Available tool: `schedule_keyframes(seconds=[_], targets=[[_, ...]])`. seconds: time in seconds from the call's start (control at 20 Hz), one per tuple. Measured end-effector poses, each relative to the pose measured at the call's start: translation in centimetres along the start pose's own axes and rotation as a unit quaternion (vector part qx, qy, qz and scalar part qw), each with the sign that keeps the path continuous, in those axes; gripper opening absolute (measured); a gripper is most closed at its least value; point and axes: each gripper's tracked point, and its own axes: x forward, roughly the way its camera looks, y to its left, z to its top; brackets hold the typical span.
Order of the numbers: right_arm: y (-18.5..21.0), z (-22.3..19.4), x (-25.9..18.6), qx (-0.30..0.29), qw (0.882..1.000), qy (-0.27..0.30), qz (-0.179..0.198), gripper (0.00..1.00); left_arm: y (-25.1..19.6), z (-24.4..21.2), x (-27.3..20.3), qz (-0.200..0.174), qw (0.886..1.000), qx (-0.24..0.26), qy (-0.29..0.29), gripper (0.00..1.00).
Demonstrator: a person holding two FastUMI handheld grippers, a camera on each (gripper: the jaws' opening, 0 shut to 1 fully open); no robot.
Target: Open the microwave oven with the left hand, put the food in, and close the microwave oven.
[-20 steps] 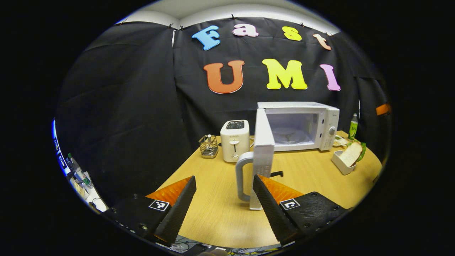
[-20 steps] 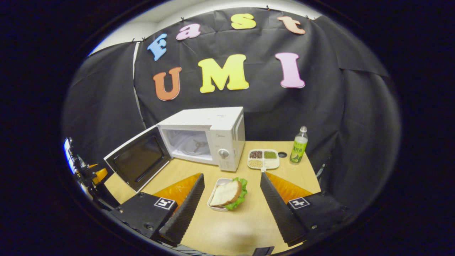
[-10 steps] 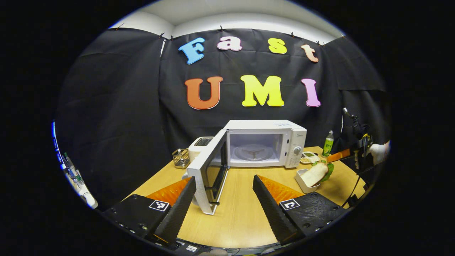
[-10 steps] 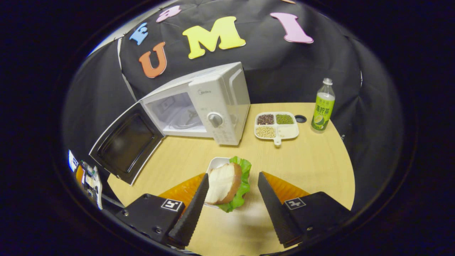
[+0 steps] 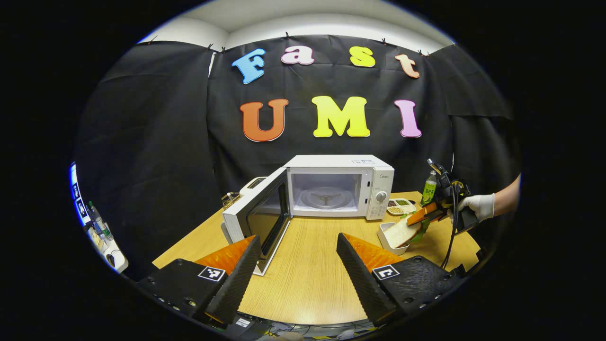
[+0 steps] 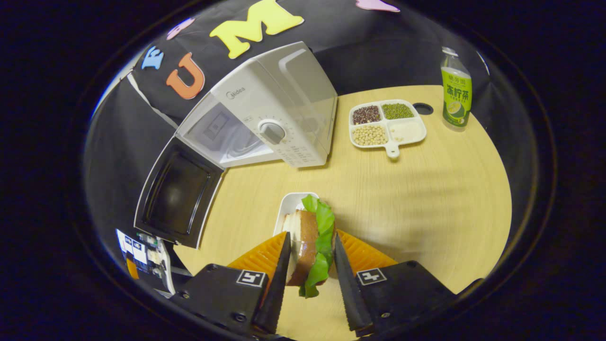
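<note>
Right gripper (image 6: 310, 279): fingers closed in on the sandwich (image 6: 310, 241), one on the bread side, one on the lettuce side; both seem to press it. In the left gripper view it (image 5: 428, 214) is at the sandwich (image 5: 401, 232), held by a gloved hand (image 5: 478, 206).
Left gripper (image 5: 298, 270): jaws wide apart, nothing between them, hovering over the table (image 5: 307, 284) in front of the microwave.
Sandwich: bread and lettuce, standing on edge in a small white dish (image 6: 289, 208), near the table's front, right of the microwave.
Microwave (image 5: 341, 187): door (image 5: 258, 218) swung open to the left, cavity and turntable in sight; dial on the right panel.
Right gripper view of it: microwave (image 6: 270, 109) tilted by the lens, door (image 6: 177, 192) open toward the table edge.
Tray (image 6: 386, 123): four compartments with beans and grains, beside the microwave's right.
Bottle (image 6: 455, 94): green label, upright, just past the tray.
Toaster (image 5: 253, 183): behind the door, partly hidden.
</note>
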Motion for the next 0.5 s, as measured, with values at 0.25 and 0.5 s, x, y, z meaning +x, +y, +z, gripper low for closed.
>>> schedule_keyframes(seconds=[0.25,0.5], targets=[[0.6,-0.2,-0.1,0.058,0.997,0.044,0.031,0.36,-0.2,-0.7,0.3,-0.001,1.000,-0.006,0.006,0.97],[1.8,-0.3,-1.2,0.075,0.995,0.054,0.035,0.29,0.2,-1.4,0.9,-0.015,1.000,0.001,0.011,0.97]])
